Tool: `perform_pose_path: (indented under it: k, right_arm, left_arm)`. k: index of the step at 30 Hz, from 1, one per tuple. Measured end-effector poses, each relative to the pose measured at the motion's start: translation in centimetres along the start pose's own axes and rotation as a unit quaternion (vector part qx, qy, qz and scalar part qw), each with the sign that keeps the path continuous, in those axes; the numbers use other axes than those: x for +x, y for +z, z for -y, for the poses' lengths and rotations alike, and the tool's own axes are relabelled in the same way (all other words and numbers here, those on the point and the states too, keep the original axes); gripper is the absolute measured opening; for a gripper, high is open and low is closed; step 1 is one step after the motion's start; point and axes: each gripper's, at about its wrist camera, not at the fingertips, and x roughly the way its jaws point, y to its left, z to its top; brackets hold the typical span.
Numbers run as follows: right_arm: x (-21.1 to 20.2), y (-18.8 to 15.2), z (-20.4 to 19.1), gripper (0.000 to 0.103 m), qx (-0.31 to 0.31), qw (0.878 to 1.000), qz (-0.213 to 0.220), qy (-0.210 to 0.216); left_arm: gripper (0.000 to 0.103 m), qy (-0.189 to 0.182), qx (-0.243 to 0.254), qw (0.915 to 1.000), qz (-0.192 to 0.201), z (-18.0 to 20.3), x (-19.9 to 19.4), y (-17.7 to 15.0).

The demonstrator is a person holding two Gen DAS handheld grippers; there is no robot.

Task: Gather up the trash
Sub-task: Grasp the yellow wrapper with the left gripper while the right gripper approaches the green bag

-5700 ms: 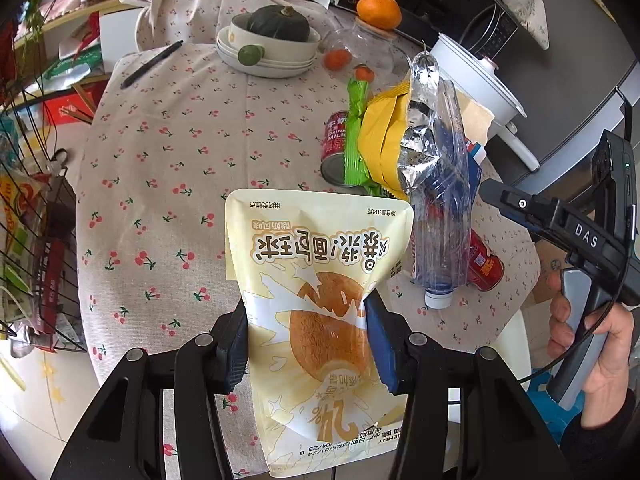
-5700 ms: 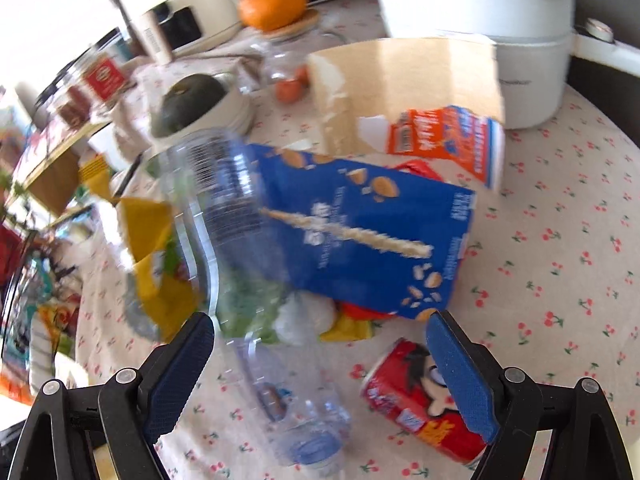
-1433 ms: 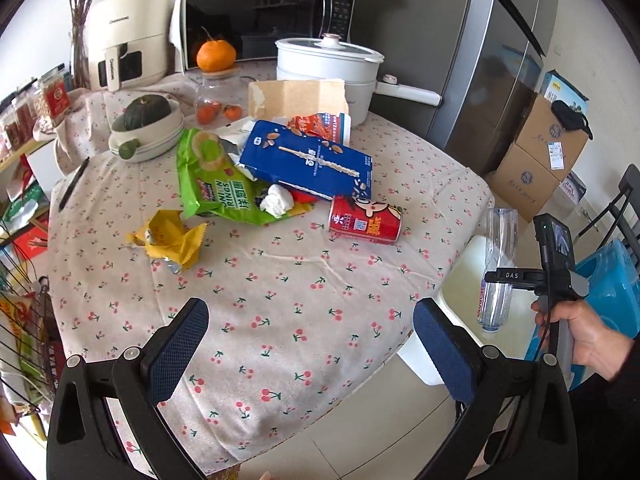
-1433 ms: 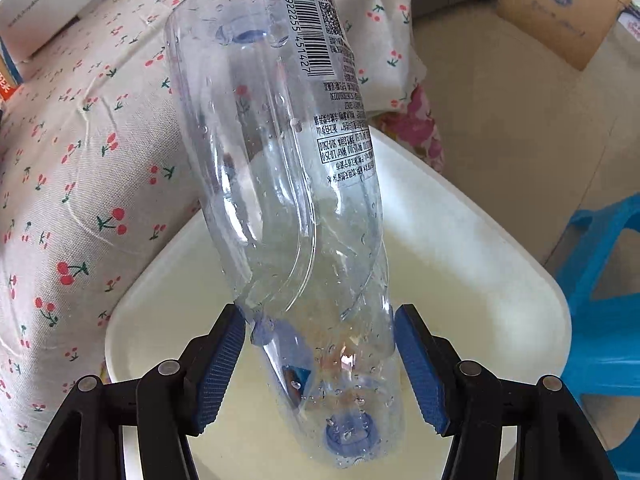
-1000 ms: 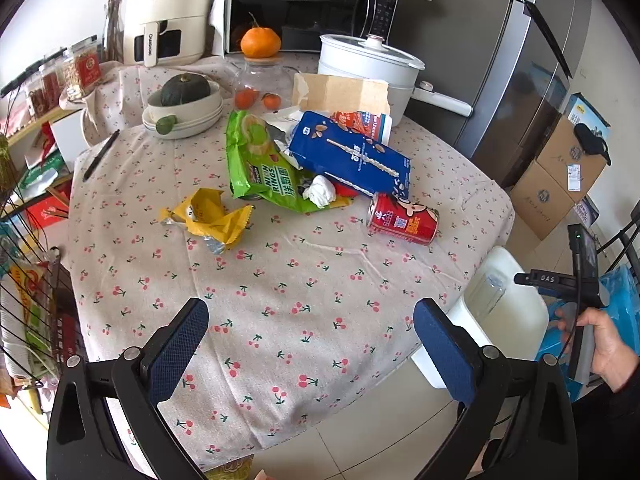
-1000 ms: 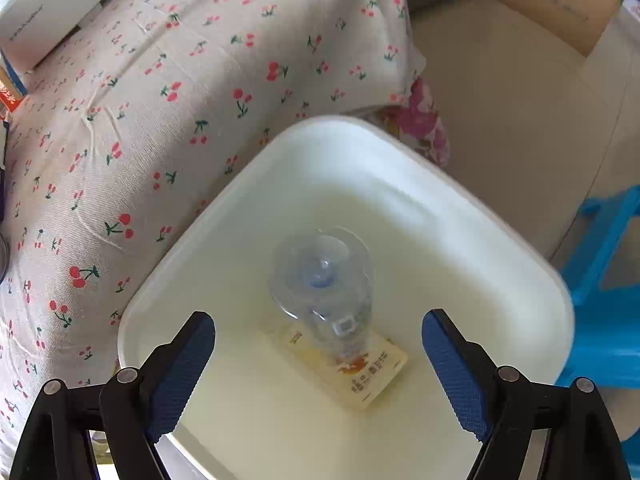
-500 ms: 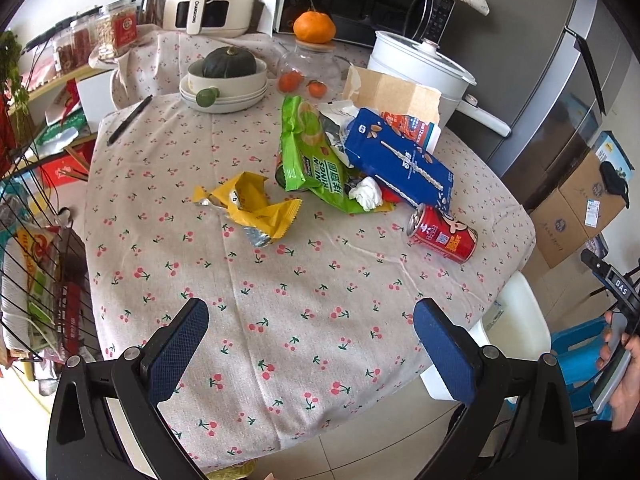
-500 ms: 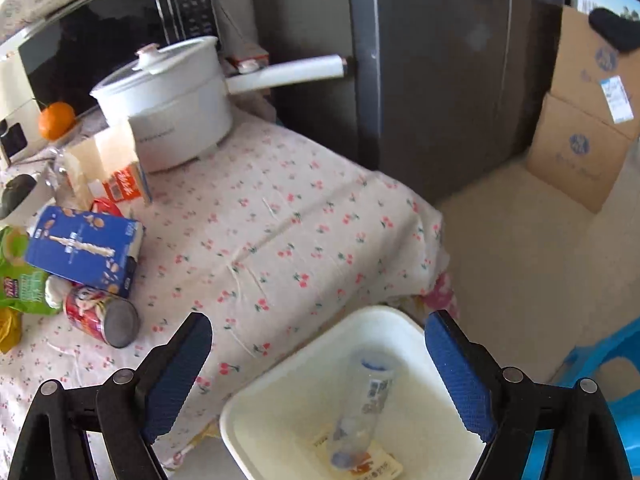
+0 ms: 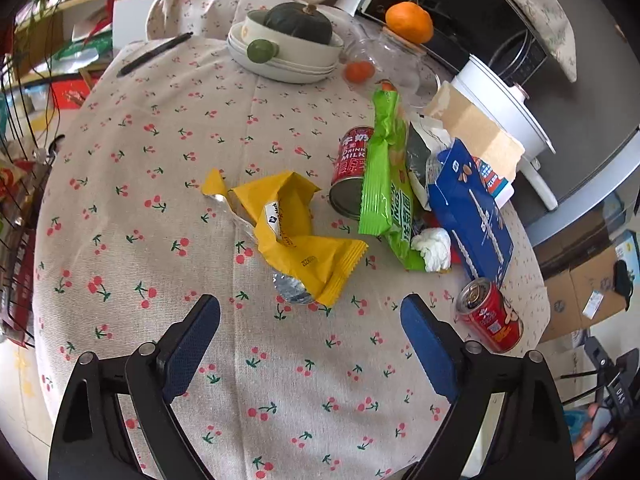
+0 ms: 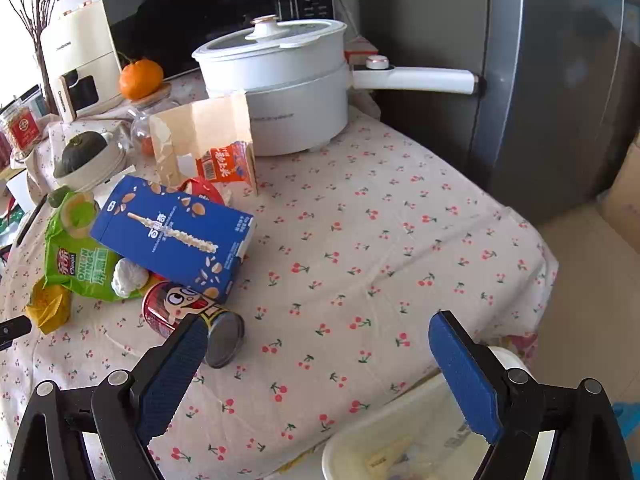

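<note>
Tablecloth (image 9: 168,128) nearer now; left gripper (image 9: 310,330) closing empty, right gripper (image 10: 320,368) apparently open.

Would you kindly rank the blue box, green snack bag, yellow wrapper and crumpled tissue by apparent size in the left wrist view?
1. Yellow wrapper and blue box: alike, not ranked.
2. Green snack bag, seen nearly edge-on.
3. Crumpled tissue, clearly smallest.

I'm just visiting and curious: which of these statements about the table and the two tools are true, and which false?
1. A yellow wrapper lies on the tablecloth. True.
2. The left gripper holds the wrapper. False: its jaws are closing with only cloth between them.
3. An orange sits on a jar. True.
4. The right gripper grips the red can. False: it is empty.
5. The white pot has no lid. False: the lid is on.
</note>
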Motion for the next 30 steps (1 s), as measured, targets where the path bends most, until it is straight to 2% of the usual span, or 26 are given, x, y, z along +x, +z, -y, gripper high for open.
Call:
perform_pose_path:
  k: [2,5,6,7,9,11,12,18,27,30]
  right_arm:
    - [0.6,0.1,-0.4,0.093,-0.005,1.000,-0.005,0.004]
    - [1.4,0.2,-0.9,0.093,-0.016,1.000,-0.012,0.007]
    - [1.6,0.2,-1.1,0.093,-0.022,1.000,-0.013,0.007]
    - [1.8,0.2,-1.2,0.093,-0.028,0.999,-0.014,0.005]
    - [2.0,0.3,-1.6,0.093,-0.042,0.999,-0.013,0.000]
    - [2.2,0.3,-2.0,0.093,-0.057,0.998,-0.013,-0.001]
    - [2.3,0.2,-2.3,0.093,-0.063,0.998,-0.014,-0.001]
    - [2.9,0.0,-5.6,0.093,-0.125,0.991,-0.027,0.030]
    - [4.4,-0.9,-16.4,0.092,-0.240,0.967,-0.014,0.082]
    - [6.1,-1.6,-20.8,0.084,-0.277,0.956,-0.016,0.099]
  left_arm:
    - [0.088,-0.010,-0.015,0.9998,-0.001,0.0,0.8,0.2]
    - [0.075,-0.004,-0.028,0.9996,-0.009,0.0,2.2,0.3]
    - [0.065,-0.002,-0.035,0.9993,-0.013,-0.1,2.7,0.3]
    - [0.050,-0.002,-0.046,0.9988,-0.017,-0.3,3.2,0.3]
    - [0.030,-0.014,-0.072,0.9970,-0.023,-0.7,3.8,0.3]
    - [0.018,-0.018,-0.088,0.9956,-0.026,-0.9,3.9,0.3]
    - [0.009,-0.018,-0.088,0.9956,-0.027,-0.8,3.8,0.2]
    - [0.007,0.000,-0.051,0.9984,-0.026,-0.5,1.6,0.5]
    - [0.006,0.007,0.010,0.9999,0.005,-1.7,-4.8,0.7]
    - [0.006,0.001,0.017,0.9998,0.014,-2.7,-6.4,0.7]
